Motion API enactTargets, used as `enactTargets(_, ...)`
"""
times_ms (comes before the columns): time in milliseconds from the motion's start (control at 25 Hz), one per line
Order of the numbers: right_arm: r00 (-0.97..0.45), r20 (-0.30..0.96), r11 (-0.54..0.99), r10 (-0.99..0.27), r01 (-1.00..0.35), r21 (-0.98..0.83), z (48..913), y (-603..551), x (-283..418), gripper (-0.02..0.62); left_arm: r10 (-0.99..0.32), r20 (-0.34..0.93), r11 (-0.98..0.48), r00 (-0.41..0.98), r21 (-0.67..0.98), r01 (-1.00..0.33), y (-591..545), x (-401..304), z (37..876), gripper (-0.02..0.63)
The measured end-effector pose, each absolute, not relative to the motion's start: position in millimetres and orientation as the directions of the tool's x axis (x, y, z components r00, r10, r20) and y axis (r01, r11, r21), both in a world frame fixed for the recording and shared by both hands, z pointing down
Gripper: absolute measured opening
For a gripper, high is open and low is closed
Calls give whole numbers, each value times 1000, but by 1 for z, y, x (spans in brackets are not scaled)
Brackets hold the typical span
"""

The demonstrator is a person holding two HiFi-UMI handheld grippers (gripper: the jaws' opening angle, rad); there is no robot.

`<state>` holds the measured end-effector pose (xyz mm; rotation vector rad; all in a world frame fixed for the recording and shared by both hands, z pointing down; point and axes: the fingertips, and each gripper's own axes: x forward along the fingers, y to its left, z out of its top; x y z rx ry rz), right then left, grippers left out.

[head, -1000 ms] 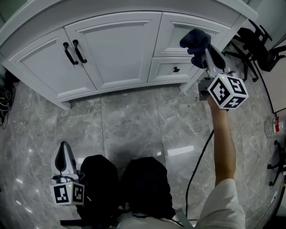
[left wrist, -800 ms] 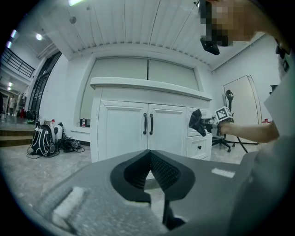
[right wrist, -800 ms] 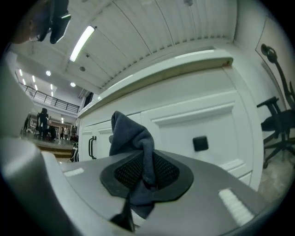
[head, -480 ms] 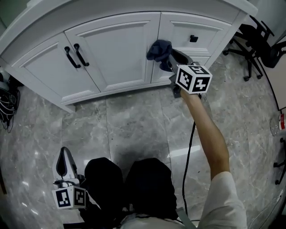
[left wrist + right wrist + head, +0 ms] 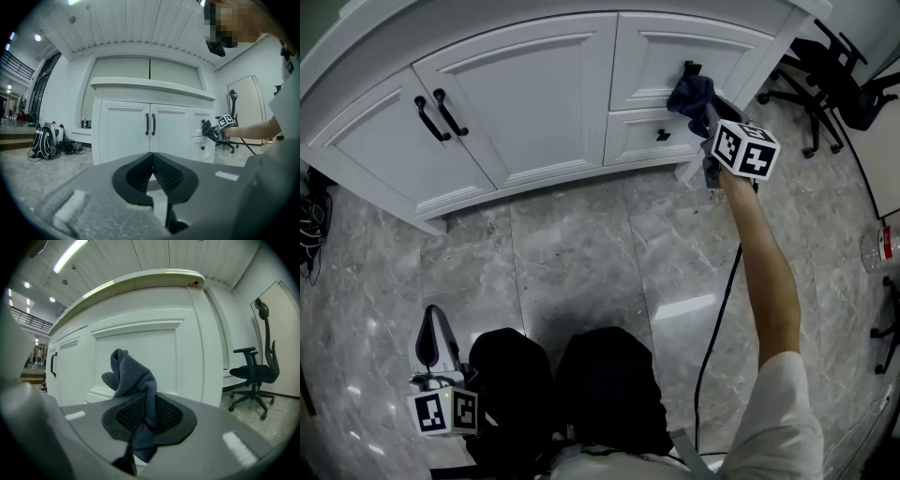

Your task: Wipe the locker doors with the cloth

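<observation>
Left hand-held gripper point(image 5: 151, 154) hangs low at the person's left side, beside the dark-trousered knees point(image 5: 567, 384) and above the grey marble floor point(image 5: 581, 253). Its jaws are clenched together with nothing between them, and it points toward the white cabinet point(image 5: 384, 56). On the cabinet's left part, the double doors point(image 5: 525, 103) stand closed, each with a black bar handle point(image 5: 441, 112) by the middle seam. To their right sit two drawer fronts, the upper drawer point(image 5: 661, 47) and the smaller lower drawer point(image 5: 637, 141), each with a black knob. The dark blue-grey cloth point(image 5: 692, 92) is bunched up at the upper drawer's front, just below its knob point(image 5: 690, 67); whether it presses on the panel cannot be told. The right hand-held gripper point(image 5: 149, 416), held out on an extended bare arm point(image 5: 769, 281), is grasping this cloth: its ribbed pads pinch a fold, the rest standing up in a peak beyond the jaws and a tail hanging below them. A black cable point(image 5: 717, 328) runs back along the arm. Farthest right, a black office chair point(image 5: 830, 80) stands on the floor near the cabinet's corner.
</observation>
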<state>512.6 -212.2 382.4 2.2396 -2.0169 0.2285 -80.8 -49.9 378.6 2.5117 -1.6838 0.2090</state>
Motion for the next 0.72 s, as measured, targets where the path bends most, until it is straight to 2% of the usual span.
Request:
enactTargets(200,211,201,-211,-957,-977,22,380,-197,571,66,-909,181,-380,375,9,-925,-50,-79,379,2)
enactTargets(480,276,183,-270,-944,-961,57,382,-185,589,65,-914,181,-370,364,2,-929,-47,-79,376,2)
enactTargets(720,148,63,-147,-987,-989,11,366,-161,531,66,-915,183,-366,359,-4,-931,-48,-79,377,2)
